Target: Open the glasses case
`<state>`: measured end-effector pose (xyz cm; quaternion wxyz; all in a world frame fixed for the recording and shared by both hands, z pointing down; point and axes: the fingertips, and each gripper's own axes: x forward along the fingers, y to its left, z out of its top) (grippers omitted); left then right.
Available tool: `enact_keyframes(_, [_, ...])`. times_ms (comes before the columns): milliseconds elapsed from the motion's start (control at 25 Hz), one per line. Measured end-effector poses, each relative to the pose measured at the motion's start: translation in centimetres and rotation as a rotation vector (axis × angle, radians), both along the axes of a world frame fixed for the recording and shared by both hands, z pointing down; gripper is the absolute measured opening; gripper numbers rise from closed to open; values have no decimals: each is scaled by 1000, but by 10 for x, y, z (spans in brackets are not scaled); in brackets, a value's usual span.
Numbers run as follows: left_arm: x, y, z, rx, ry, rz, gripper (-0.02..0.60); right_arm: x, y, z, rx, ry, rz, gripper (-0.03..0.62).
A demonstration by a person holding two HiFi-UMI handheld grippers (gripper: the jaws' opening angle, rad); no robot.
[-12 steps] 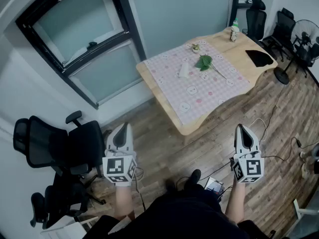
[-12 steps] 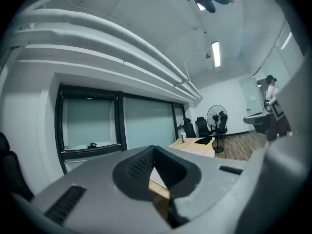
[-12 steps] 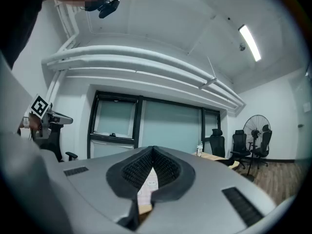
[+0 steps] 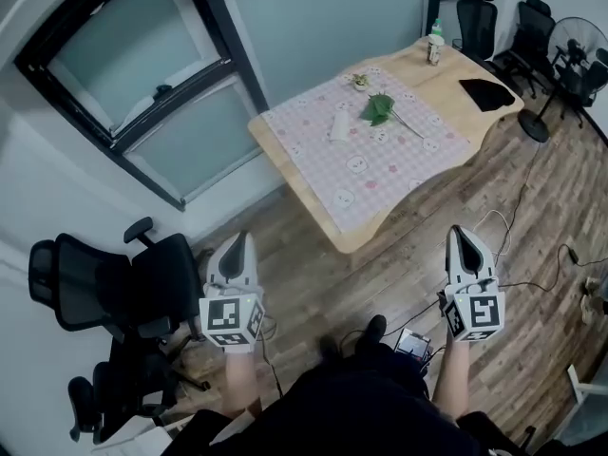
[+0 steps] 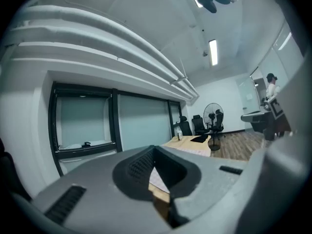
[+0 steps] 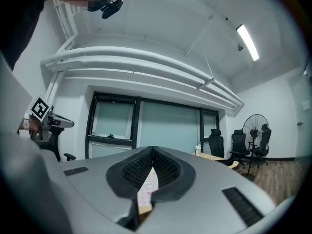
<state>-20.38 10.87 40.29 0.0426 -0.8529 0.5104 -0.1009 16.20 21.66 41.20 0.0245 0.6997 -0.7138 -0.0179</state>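
Note:
A white oblong glasses case (image 4: 339,124) lies shut on the pink checked cloth (image 4: 380,164) of a wooden table (image 4: 313,198), far ahead of me. Both grippers hang over the wooden floor, well short of the table. My left gripper (image 4: 236,239) is shut with nothing between its jaws; in the left gripper view its tips (image 5: 155,148) meet and the table shows beyond them. My right gripper (image 4: 461,232) is also shut and empty, its tips (image 6: 153,149) pressed together with the cloth seen past them.
On the cloth lie a green leafy sprig (image 4: 380,107) and a small pot (image 4: 360,82). A bottle (image 4: 435,44) and a black pad (image 4: 484,93) sit on the bare table end. Office chairs (image 4: 114,288) stand at my left, more chairs and a fan (image 4: 575,65) at the far right. Cables cross the floor (image 4: 503,226).
In the head view the table has shifted a little up and to the left. Both grippers keep their places and stay shut.

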Motion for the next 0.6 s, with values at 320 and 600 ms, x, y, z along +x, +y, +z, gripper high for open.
enact_keyframes(320, [55,-21,-4,1,-23,14,0,39,-12,10,33,-52,-6,17])
enact_keyframes(600, [84,-44,10,-32,-48,12,0,55,-50,36,-29,-71,-67,17])
